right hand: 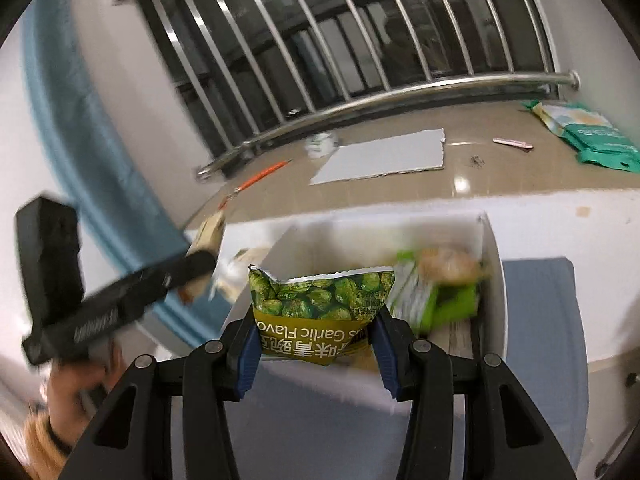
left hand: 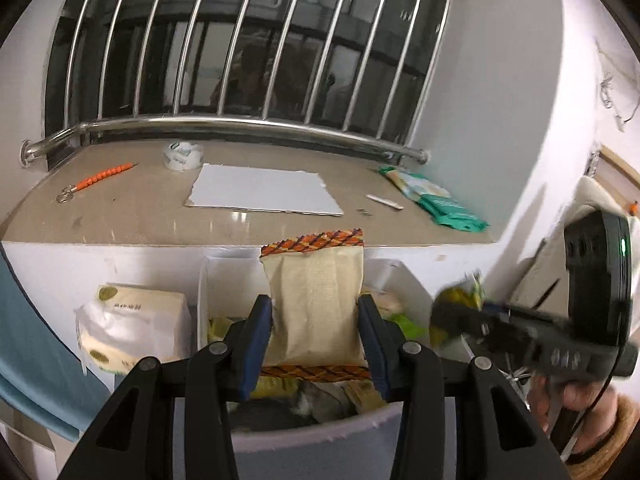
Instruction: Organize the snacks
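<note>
My left gripper (left hand: 316, 308) is shut on a beige snack packet (left hand: 316, 300) with orange patterned ends, held upright above a white box (left hand: 204, 280) that holds several snack packets. My right gripper (right hand: 316, 324) is shut on a green pea snack packet (right hand: 320, 296) marked "Garlic Flavor", held above the same white box (right hand: 490, 248), where more green and tan packets (right hand: 436, 284) lie. In the left wrist view the right gripper (left hand: 460, 312) shows at the right with the green packet. In the right wrist view the left gripper (right hand: 196, 264) shows at the left, blurred.
A stone windowsill (left hand: 140, 208) behind the box carries a white card (left hand: 264, 192), a tape roll (left hand: 182, 156), an orange beaded key ring (left hand: 100, 178) and green pouches (left hand: 436, 200). A tissue pack (left hand: 132, 328) lies left of the box. A steel rail and window bars stand behind.
</note>
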{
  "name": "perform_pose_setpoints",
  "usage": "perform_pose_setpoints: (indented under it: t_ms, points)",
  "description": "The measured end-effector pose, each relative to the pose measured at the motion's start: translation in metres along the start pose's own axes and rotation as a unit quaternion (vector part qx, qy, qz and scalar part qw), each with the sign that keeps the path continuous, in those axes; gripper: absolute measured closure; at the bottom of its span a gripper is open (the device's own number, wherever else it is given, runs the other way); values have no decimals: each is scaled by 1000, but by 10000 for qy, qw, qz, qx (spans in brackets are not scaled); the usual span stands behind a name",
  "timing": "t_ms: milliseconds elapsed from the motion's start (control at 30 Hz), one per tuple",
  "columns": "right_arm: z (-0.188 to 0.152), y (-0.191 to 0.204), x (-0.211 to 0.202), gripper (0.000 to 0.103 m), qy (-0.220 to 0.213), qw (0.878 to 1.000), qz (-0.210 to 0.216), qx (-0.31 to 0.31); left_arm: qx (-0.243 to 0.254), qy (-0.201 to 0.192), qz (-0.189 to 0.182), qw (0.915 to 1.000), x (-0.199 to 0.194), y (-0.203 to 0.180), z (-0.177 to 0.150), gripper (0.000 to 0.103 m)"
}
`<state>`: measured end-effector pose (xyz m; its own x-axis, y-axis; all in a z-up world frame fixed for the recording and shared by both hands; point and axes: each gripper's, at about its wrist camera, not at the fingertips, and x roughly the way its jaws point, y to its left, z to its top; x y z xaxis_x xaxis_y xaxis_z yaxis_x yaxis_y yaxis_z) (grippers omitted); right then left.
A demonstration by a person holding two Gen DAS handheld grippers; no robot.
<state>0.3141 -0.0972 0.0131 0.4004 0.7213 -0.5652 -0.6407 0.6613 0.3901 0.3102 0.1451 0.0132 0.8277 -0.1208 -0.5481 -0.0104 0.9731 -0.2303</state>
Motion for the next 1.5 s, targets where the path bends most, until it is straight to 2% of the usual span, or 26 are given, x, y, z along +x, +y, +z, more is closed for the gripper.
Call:
perform_pose_setpoints:
  t_ms: [167,200,233,267,300,333,467,600,800,933,1133,1333,1400,1500]
  points:
    - [38,-7,42,50,168,9994,-37,290,59,98,185,9998,25,8,2,54]
    - [43,-8,47,50,163,9993,-37,326,51,119,245,9996,29,11,4,48]
    - [47,-7,52,48,172,9993,-38,341,62,176,317,9993,33,13,5,25]
    - [51,-7,59,41,213,9992,-60,338,82,234,391,9989,35,15,4,12]
    - [55,-8,65,13,261,9990,-92,347,78,189,462,9987,34,18,3,0]
    - [58,-8,71,0,314,9987,-139,375,66,143,479,9987,32,20,1,0]
    - [58,-4,65,0,70,9992,76,374,108,249,426,9987,27,27,-7,0]
    - [51,3,51,0,-31,9998,-23,197,157,259,435,9986,17,24,-11,0]
    - [36,25,7,0,-379,9979,-200,-485,577,-140,592,9965,-22,-6,-23,0]
    - [12,44,-28,0,-575,9907,-637,-1052,873,-272,597,9940,-51,-34,-41,0]
    - [-29,47,-79,0,-711,9865,-981,-1100,788,-389,560,9946,-95,-59,-73,0]
    - [-78,45,-132,0,-736,9899,-730,-965,583,-101,464,9972,-130,-73,-103,0]
    - [-95,45,-149,0,-784,9894,-815,-912,518,-81,597,9968,-147,-79,-118,0]
    - [-118,47,-167,0,-638,9927,-725,-729,437,-7,745,9963,-167,-85,-142,0]
